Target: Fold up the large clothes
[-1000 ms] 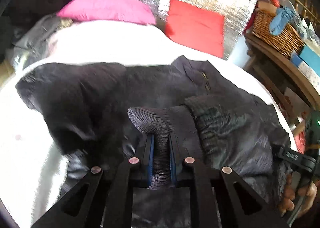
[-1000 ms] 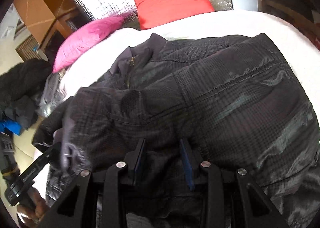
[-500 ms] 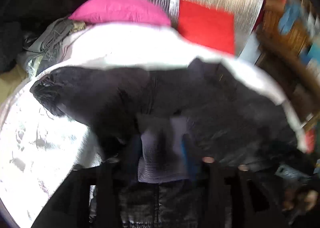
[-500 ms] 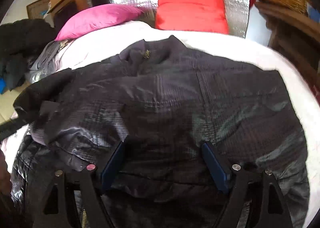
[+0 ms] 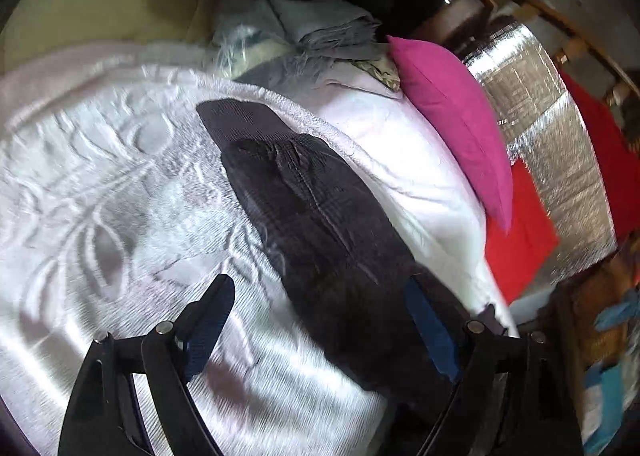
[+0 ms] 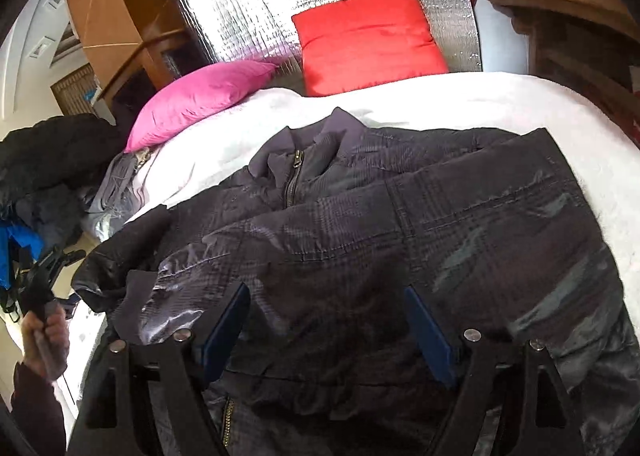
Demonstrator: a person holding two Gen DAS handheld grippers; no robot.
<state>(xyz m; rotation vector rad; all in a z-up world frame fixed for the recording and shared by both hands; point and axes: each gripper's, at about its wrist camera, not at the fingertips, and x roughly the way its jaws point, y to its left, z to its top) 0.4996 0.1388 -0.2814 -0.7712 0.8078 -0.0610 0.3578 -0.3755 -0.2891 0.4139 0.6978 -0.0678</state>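
L tongs (image 5: 320,332) tilted down over white bed (image 5: 100,196), jaws just opened wide, sleeve (image 5: 312,216) lies slack between pads, prob not touching (blurry). R tongs (image 6: 328,328) angled down over dark jacket (image 6: 440,224) spread flat on bed w/ collar toward red cushion (image 6: 368,36), jaws just been opening, now wide, gripping nothing. L hand (image 6: 44,340) seen at left edge of R view

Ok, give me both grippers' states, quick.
Left gripper: open, jaws have just been opening, holding nothing; the jacket sleeve lies below.
Right gripper: open, jaws have just opened, over the jacket, not gripping it.
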